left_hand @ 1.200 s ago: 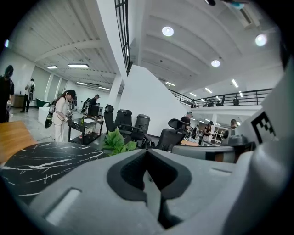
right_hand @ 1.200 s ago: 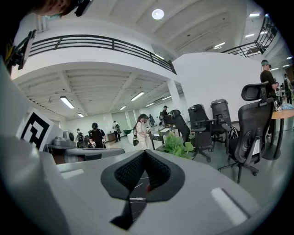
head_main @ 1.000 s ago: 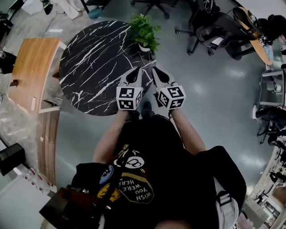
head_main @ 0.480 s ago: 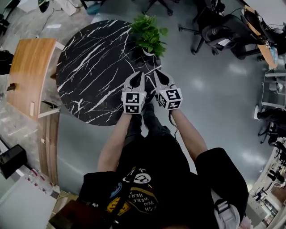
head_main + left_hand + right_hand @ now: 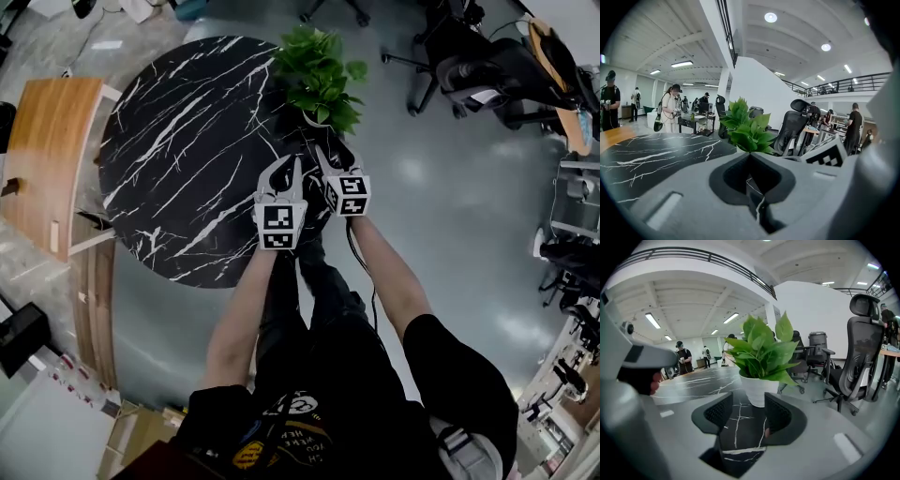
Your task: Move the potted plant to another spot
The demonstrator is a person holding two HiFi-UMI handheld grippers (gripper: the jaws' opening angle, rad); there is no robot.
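Observation:
The potted plant (image 5: pixel 319 73), green leaves in a white pot (image 5: pixel 758 389), stands at the far right edge of the round black marble table (image 5: pixel 178 141). My right gripper (image 5: pixel 329 157) is just short of the pot, low over the table. Its jaws are opening, and only the marble top shows between the pads (image 5: pixel 780 414); the pot stands beyond the tips. My left gripper (image 5: pixel 286 171) hovers beside it to the left, over the table, with its jaws closed together and nothing in them. In the left gripper view the plant (image 5: pixel 747 129) rises ahead, slightly right.
A wooden desk (image 5: pixel 47 141) borders the table on the left. Office chairs (image 5: pixel 487 66) stand on the grey floor to the right, one (image 5: pixel 860 348) close behind the plant. People (image 5: pixel 670 108) stand in the background beyond the table.
Both grippers have moved forward and lower toward the plant, the right one farther. The plant has not moved.

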